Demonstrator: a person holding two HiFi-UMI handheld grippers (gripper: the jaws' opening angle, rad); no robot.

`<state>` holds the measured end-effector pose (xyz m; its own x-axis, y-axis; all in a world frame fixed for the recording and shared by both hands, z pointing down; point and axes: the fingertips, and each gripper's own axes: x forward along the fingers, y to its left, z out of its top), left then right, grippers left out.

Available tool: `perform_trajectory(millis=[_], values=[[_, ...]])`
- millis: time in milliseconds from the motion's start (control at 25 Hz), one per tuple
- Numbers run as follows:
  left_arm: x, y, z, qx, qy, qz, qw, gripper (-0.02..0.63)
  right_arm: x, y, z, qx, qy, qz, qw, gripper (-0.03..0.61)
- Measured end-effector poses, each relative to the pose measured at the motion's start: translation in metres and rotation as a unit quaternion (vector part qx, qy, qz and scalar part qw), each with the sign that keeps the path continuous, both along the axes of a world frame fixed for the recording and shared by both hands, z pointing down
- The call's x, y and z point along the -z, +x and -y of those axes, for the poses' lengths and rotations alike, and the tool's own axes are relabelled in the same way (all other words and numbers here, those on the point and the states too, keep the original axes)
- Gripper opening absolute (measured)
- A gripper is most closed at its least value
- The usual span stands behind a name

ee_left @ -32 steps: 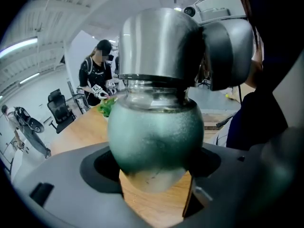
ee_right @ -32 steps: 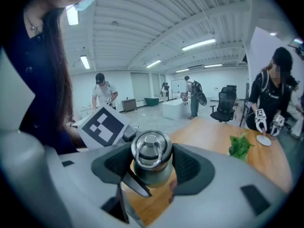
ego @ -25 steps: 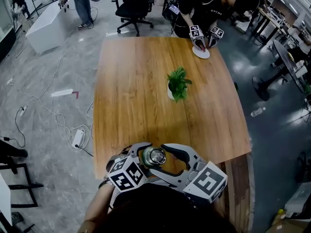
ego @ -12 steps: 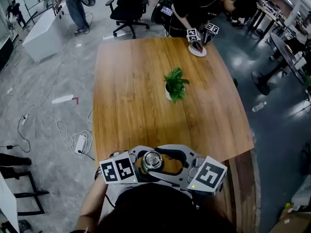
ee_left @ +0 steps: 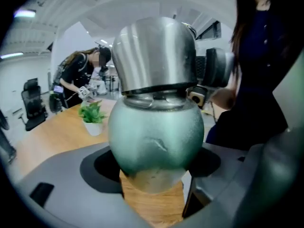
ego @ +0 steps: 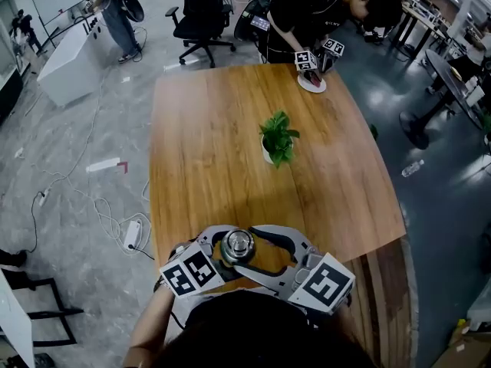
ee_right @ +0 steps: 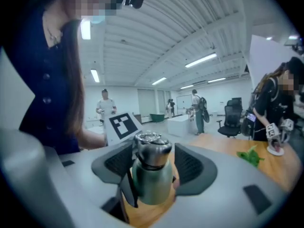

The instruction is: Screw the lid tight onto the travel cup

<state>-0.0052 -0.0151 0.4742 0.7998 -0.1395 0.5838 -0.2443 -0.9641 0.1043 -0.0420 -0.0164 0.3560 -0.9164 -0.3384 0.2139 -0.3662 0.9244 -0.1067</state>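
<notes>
So the travel cup (ego: 238, 245) is standing upright on the wooden desk (ego: 207, 144), right at the near edge, just in front of the person wearing the camera. It has a greenish, rounded body with a small dent in it, and the shiny steel lid (ee_left: 156, 56) is sitting on top. The left hand-held gripper (ee_left: 154, 170) has the cup by its body. In the left gripper view the round part fills the whole gap and the dark pads (ee_left: 97, 167) sit against it on both sides, so that one looks clamped on. The right hand-held gripper (ee_right: 153, 167) comes in from the other side, up at lid height. Its jaws are spread wide and closing, with the lid between the ribbed pads (ee_right: 192, 167). There's a visible gap on each side of the lid, so it isn't gripping anything. From the head view, the two sets of jaws wrap around the cup from left and right, with the marker cubes pointing back toward the person. Further out, a small potted plant (ego: 278, 138) sits around the middle of the desk, well away from the cup. At the far edge, another person (ego: 322, 10) leans over a white plate (ego: 313, 83). An office chair (ego: 203, 10) stands on the floor past the desk, and loose cables (ego: 100, 205) trail off to the left.
</notes>
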Motion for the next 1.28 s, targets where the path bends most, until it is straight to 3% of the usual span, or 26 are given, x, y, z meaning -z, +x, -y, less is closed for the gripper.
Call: perform_trajectory(millis=[160, 320, 440, 560, 680, 760, 840, 920, 1040, 1160, 1280], values=[[0.019, 0.006, -0.028, -0.106, -0.029, -0.058, 0.9922, 0.387, 0.015, 0.009, -0.013, 0.075, -0.064, 0.070, 0.993, 0.265], [0.019, 0.015, -0.042, -0.147, -0.041, -0.052, 0.9870, 0.387, 0.006, -0.001, -0.018, 0.109, -0.057, 0.060, 0.991, 0.265], [0.007, 0.015, -0.034, -0.119, -0.040, -0.027, 0.9917, 0.387, -0.003, -0.007, -0.014, 0.084, -0.016, 0.020, 0.996, 0.263], [-0.004, 0.007, -0.010, -0.032, -0.020, 0.013, 0.9992, 0.387, -0.012, -0.007, -0.001, 0.012, 0.021, -0.032, 0.999, 0.264], [-0.006, -0.001, 0.009, 0.052, -0.001, 0.033, 0.9981, 0.387, -0.013, -0.006, 0.008, -0.045, 0.023, -0.035, 0.998, 0.262], [-0.001, -0.001, 0.007, 0.047, -0.004, 0.015, 0.9988, 0.387, -0.011, -0.009, 0.006, -0.031, 0.022, -0.025, 0.999, 0.264], [0.006, 0.003, -0.008, -0.007, -0.022, -0.020, 0.9995, 0.387, -0.006, -0.010, -0.003, 0.005, 0.006, -0.002, 1.000, 0.264], [0.015, 0.006, -0.029, -0.077, -0.046, -0.054, 0.9944, 0.387, -0.003, -0.009, -0.013, 0.040, -0.027, 0.020, 0.999, 0.265], [0.016, 0.009, -0.042, -0.122, -0.073, -0.055, 0.9883, 0.387, -0.005, -0.008, -0.016, 0.060, -0.044, 0.021, 0.997, 0.265], [0.000, 0.008, -0.027, -0.074, -0.050, -0.005, 0.9960, 0.387, -0.016, -0.010, -0.008, 0.027, -0.030, -0.010, 0.999, 0.264], [-0.011, -0.001, 0.000, 0.026, -0.029, 0.034, 0.9987, 0.387, -0.025, -0.008, 0.008, -0.061, -0.002, -0.050, 0.997, 0.264]])
